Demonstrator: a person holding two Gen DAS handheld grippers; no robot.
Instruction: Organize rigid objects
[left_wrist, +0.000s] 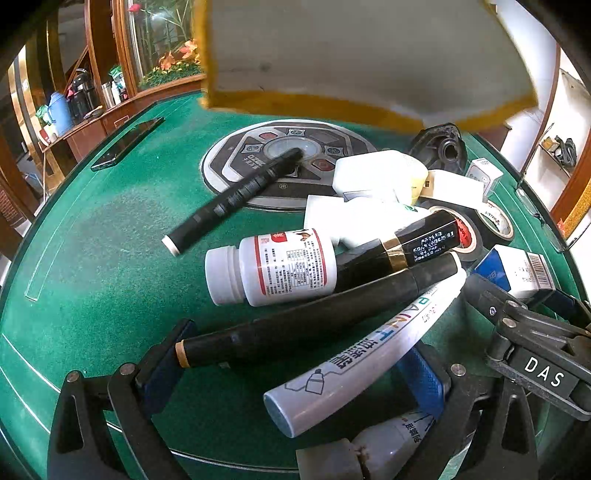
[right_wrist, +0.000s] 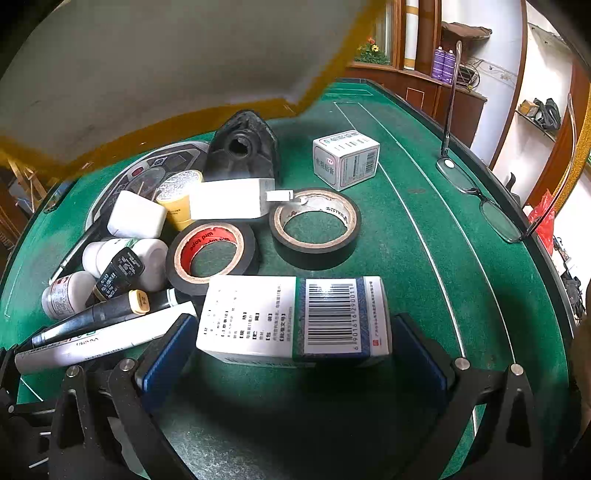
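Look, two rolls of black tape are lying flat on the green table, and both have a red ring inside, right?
Not quite. Two rolls of black tape do lie flat on the green table, but only the nearer roll has a red ring inside. The farther roll has a pale, whitish inner ring. The right wrist view shows both side by side.

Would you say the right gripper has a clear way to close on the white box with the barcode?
Probably yes: the right gripper is open, and the white box with the barcode lies between its fingers with nothing on top; the white paint marker lies just outside the left finger.
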